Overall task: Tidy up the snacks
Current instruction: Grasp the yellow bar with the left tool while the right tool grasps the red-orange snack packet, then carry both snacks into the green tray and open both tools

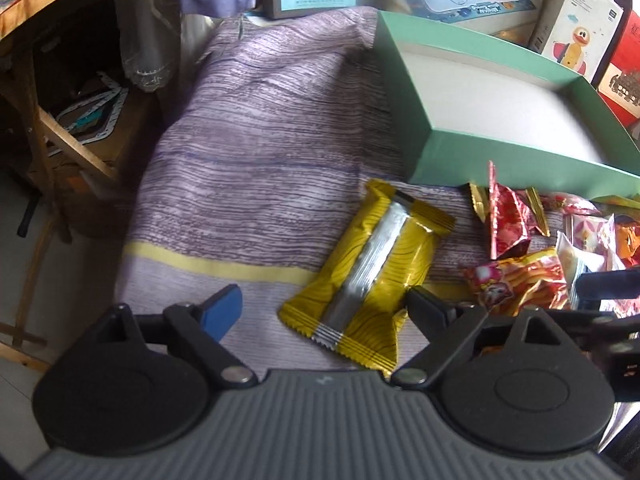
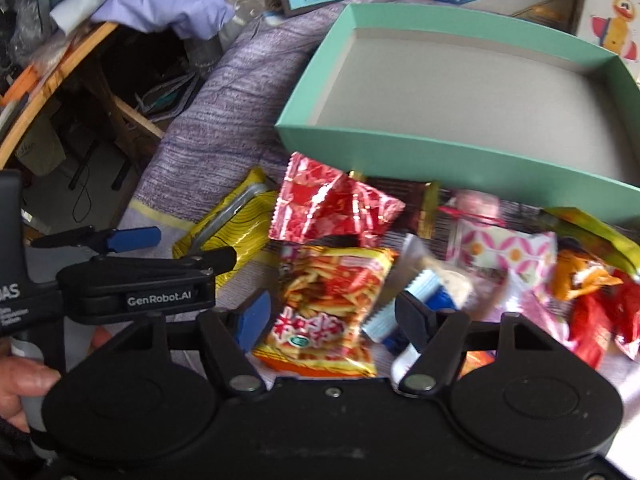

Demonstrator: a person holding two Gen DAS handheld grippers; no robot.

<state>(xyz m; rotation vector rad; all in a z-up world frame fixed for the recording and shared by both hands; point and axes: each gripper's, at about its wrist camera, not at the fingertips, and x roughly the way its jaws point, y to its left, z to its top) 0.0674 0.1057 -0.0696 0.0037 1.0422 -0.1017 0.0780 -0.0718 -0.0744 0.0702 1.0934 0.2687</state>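
A yellow snack packet (image 1: 372,272) with a silver seam lies on the purple striped cloth, between the fingers of my open left gripper (image 1: 320,308); it also shows in the right wrist view (image 2: 232,224). My open right gripper (image 2: 332,320) straddles an orange-red snack bag (image 2: 328,304). A pile of several wrapped snacks (image 2: 520,256) lies in front of an empty teal box (image 2: 460,152), which also shows in the left wrist view (image 1: 480,156). A red foil packet (image 2: 332,204) lies just before the box. The left gripper (image 2: 192,248) shows in the right wrist view.
The purple cloth (image 1: 260,160) drops off at its left edge beside a wooden table (image 1: 60,120). Toy boxes and picture books (image 1: 576,36) stand behind the teal box. A folded lilac cloth (image 2: 160,4) lies on the table.
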